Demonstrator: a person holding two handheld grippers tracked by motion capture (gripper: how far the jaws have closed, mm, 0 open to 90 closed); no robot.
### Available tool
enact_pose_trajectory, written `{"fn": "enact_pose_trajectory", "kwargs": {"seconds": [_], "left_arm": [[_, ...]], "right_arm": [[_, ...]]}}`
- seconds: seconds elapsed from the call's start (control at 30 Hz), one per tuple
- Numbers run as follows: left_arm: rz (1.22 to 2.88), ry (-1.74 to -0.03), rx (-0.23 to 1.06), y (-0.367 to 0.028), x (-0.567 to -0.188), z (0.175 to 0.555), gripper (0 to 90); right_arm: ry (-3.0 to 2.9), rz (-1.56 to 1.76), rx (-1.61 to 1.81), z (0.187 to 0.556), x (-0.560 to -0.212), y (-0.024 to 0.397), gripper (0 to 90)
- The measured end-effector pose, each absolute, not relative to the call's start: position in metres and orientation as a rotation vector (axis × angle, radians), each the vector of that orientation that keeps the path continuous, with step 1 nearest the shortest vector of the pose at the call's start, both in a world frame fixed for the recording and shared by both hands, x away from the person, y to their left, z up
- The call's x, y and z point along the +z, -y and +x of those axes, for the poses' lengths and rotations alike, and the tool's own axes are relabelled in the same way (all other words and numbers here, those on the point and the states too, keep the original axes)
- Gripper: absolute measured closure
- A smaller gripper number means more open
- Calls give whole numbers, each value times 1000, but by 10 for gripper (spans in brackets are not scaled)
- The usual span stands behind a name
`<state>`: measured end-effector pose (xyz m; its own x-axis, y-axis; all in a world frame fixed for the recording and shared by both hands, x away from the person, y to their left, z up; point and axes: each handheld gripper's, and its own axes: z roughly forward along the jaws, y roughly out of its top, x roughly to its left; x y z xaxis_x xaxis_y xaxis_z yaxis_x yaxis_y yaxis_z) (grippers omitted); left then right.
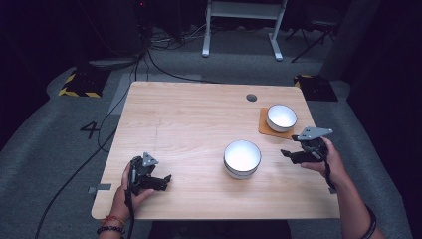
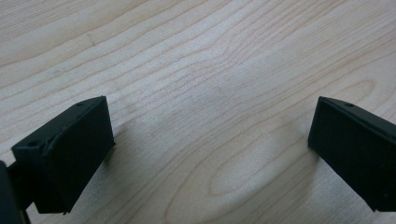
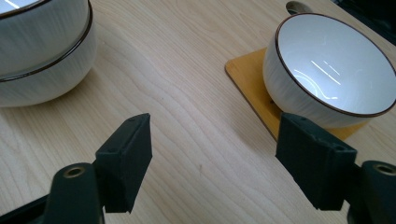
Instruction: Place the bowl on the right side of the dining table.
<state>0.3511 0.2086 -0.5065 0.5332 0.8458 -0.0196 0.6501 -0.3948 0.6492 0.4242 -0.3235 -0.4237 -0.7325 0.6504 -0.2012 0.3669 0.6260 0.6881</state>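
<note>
Two white bowls with dark rims are stacked (image 1: pixel 242 158) (image 3: pixel 42 51) at the table's middle right. A third white bowl (image 1: pixel 281 117) (image 3: pixel 331 74) sits on an orange-brown square coaster (image 1: pixel 266 127) (image 3: pixel 250 79) farther back on the right. My right gripper (image 1: pixel 291 155) (image 3: pixel 217 158) hovers open just right of the stack, in front of the coaster, with nothing between its jaws. My left gripper (image 1: pixel 164 181) (image 2: pixel 210 154) rests open low over bare wood near the front left edge, jaws wide apart and empty.
The light wooden table (image 1: pixel 199 119) has a round cable hole (image 1: pixel 251 97) at its back right. Grey carpet with cables (image 1: pixel 99 129) surrounds it, and a white desk frame (image 1: pixel 244 25) stands behind. A hand holds each gripper from the front edge.
</note>
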Motion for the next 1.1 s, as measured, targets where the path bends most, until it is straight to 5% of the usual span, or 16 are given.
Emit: {"fn": "enact_pose_trajectory", "kwargs": {"seconds": [1.1], "left_arm": [[2166,-1211,421,-208,-506,351,3]], "right_arm": [[-2479,841,876,389,-465,339,267]]}}
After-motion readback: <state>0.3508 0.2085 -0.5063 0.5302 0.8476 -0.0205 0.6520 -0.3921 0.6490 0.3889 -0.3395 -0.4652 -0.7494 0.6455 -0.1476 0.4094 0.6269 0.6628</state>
